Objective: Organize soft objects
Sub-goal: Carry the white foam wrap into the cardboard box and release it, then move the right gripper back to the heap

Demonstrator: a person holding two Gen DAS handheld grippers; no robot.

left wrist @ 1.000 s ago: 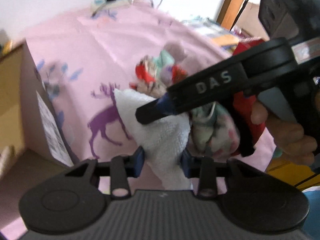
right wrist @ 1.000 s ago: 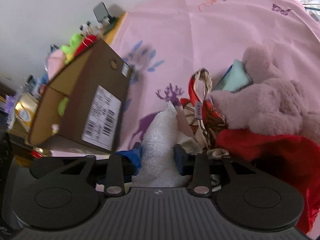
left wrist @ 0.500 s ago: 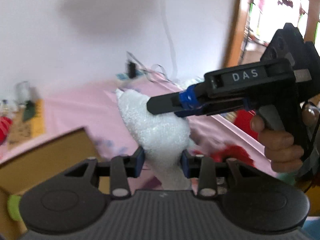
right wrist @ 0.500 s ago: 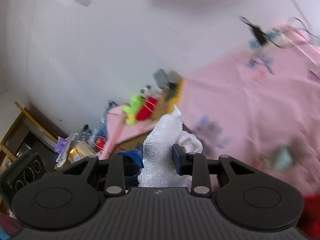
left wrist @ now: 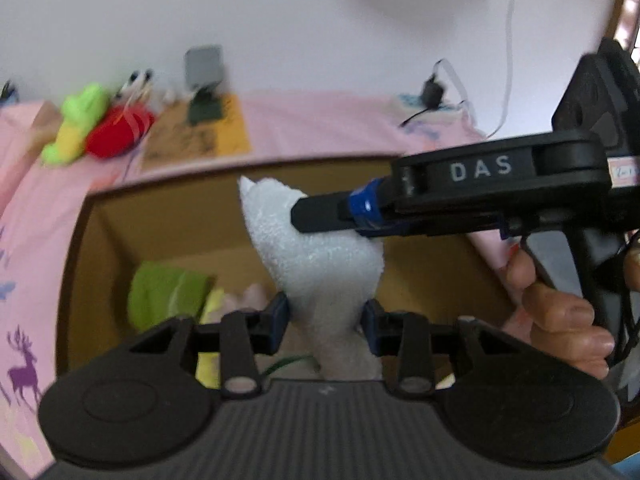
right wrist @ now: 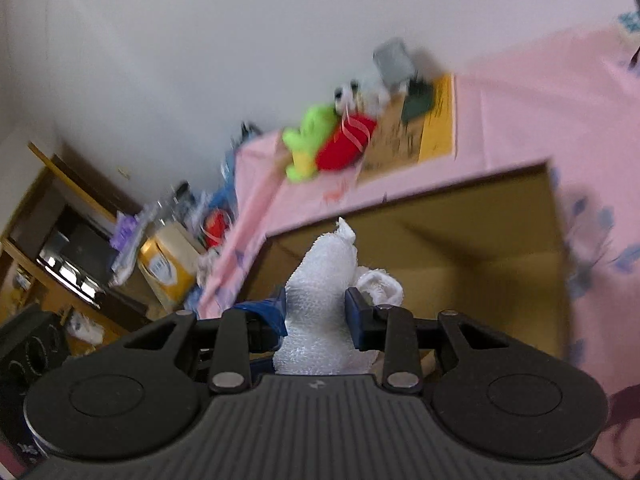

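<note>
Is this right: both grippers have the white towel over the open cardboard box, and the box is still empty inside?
Not quite. The box isn't empty: the left wrist view shows a green soft item and paler soft things on its floor. The rest holds: the white towel sits between the left gripper and right gripper above the open box, jaws opening.

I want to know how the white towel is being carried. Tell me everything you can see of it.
The white towel is soft, nubbly terry cloth, bunched into an upright wad with a pointed top corner. It hangs over the open cardboard box. The left gripper has it between its blue pads, and the right gripper also has it between its pads; both sets of jaws are opening. The towel is not yet in the box.
</note>
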